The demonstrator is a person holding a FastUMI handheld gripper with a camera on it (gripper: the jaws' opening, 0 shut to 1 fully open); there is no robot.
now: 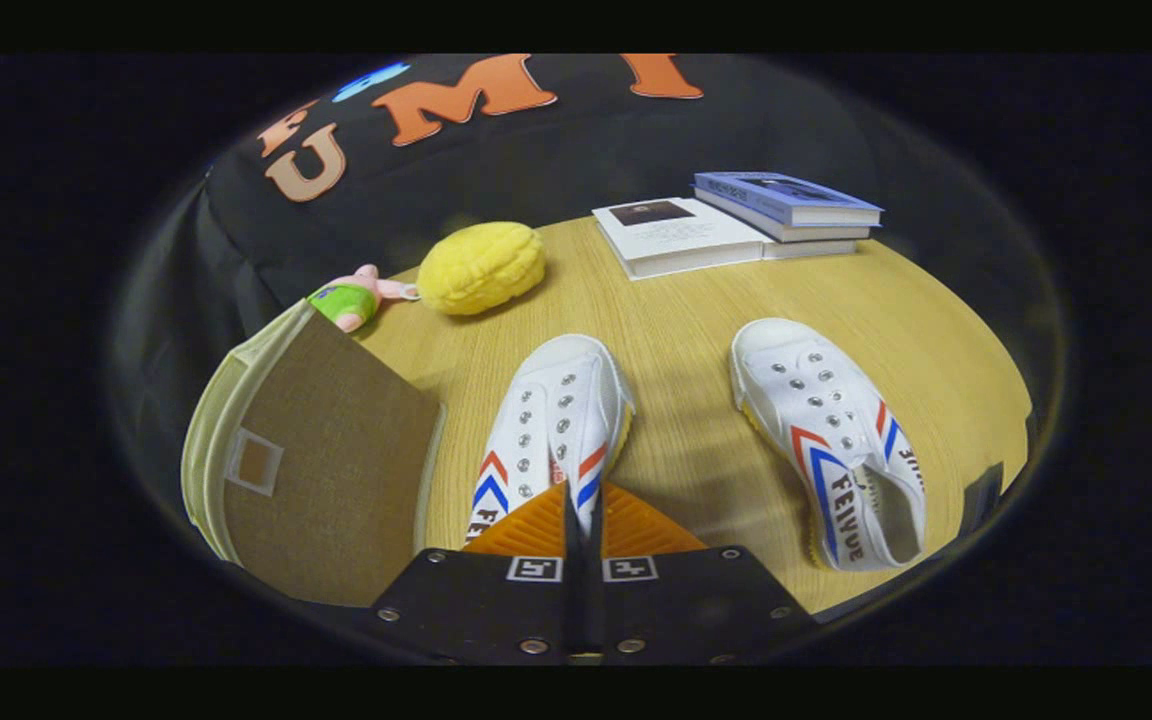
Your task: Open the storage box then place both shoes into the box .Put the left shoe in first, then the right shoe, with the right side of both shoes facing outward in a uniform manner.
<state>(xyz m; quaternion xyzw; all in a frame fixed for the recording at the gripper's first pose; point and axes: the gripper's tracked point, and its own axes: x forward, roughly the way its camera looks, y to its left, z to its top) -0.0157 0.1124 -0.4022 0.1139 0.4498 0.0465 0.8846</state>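
The claw (583, 500) is seen with its orange fingers (526, 530) pressed together on the heel collar of the left shoe (551, 430). The right shoe (831, 440) lies apart on the wooden desk (686, 400). The storage box (321, 450) is just beside the held shoe. Beyond are found a yellow plush (481, 267), a small pink toy (351, 298) and stacked books (736, 222).
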